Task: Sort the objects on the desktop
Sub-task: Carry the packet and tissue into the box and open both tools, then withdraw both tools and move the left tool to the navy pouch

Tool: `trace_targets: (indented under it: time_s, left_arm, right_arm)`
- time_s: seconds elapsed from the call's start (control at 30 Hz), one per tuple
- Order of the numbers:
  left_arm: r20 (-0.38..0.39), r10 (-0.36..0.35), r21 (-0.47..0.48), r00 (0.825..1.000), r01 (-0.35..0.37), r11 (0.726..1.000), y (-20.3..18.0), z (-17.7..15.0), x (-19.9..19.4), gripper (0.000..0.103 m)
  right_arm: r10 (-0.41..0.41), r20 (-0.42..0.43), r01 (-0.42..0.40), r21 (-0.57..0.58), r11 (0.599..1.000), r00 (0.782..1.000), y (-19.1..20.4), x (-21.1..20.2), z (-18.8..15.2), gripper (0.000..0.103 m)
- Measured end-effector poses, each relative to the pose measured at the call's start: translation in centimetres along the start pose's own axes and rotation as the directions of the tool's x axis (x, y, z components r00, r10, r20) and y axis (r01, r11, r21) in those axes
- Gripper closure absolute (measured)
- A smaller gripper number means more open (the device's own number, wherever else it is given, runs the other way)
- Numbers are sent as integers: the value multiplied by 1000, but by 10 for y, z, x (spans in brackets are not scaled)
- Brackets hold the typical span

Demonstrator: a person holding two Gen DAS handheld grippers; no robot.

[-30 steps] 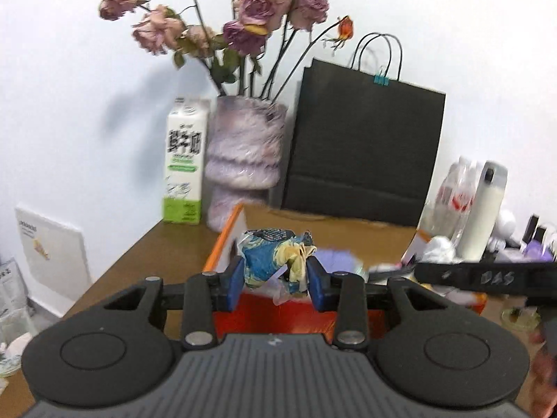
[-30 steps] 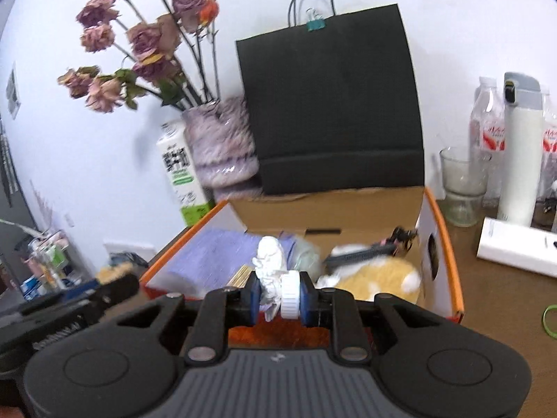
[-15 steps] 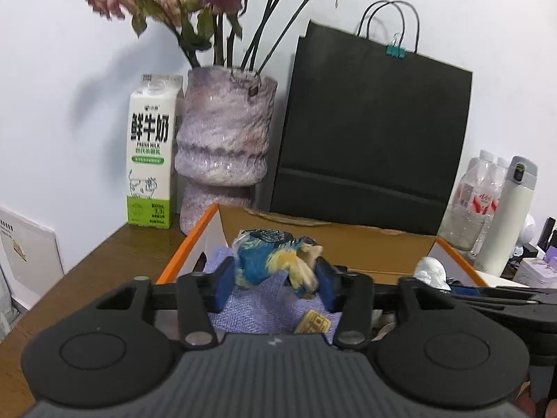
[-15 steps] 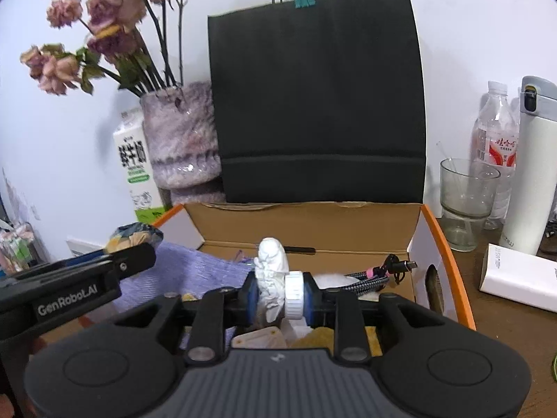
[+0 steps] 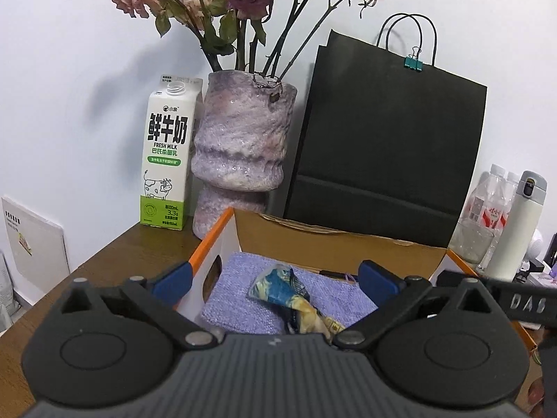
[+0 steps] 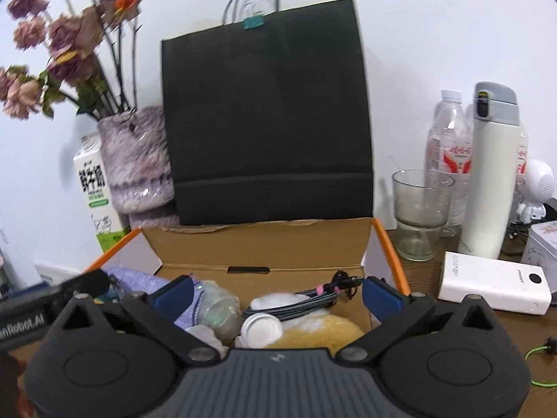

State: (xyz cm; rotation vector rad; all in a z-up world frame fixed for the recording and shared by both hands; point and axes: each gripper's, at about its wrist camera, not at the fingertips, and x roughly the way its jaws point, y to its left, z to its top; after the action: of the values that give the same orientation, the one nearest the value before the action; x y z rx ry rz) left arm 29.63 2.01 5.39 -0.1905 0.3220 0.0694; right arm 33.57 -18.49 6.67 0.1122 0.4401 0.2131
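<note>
My left hand-held gripper hangs over the left end of the orange-edged cardboard box, and its jaws are opening, spread wide with nothing pressed between the blue pads. Below the gap, the crumpled blue-and-yellow wrapper lies loose on the purple cloth inside the box, touching neither pad.

My right hand-held gripper is over the right half of the same box, and its jaws are opening too, wide apart and gripping nothing. Under it, inside the box, the small white figurine rests against a yellow-and-white plush, with a braided cable lying across the plush just behind it.

Behind the box stand a black paper bag, a mottled purple vase of dried roses and a fresh-milk carton. On the table to the right of the box are a glass, a white thermos, clear water bottles and a white power bank.
</note>
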Motion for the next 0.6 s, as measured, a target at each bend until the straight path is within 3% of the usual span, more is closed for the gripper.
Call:
trace_targets:
  time_s: [0.33,0.6]
  left_arm:
    - [1,-13,5,1000,13,1000,-3,-3,-13,0]
    - [13,-18,29,1000,18,999,-4,-16,-46,0]
  right_arm:
    - [-22,10,20,130,991,1000,-39,-17,4,0]
    - [-42,-43,46,96,994,998,-52,-47,-21,0]
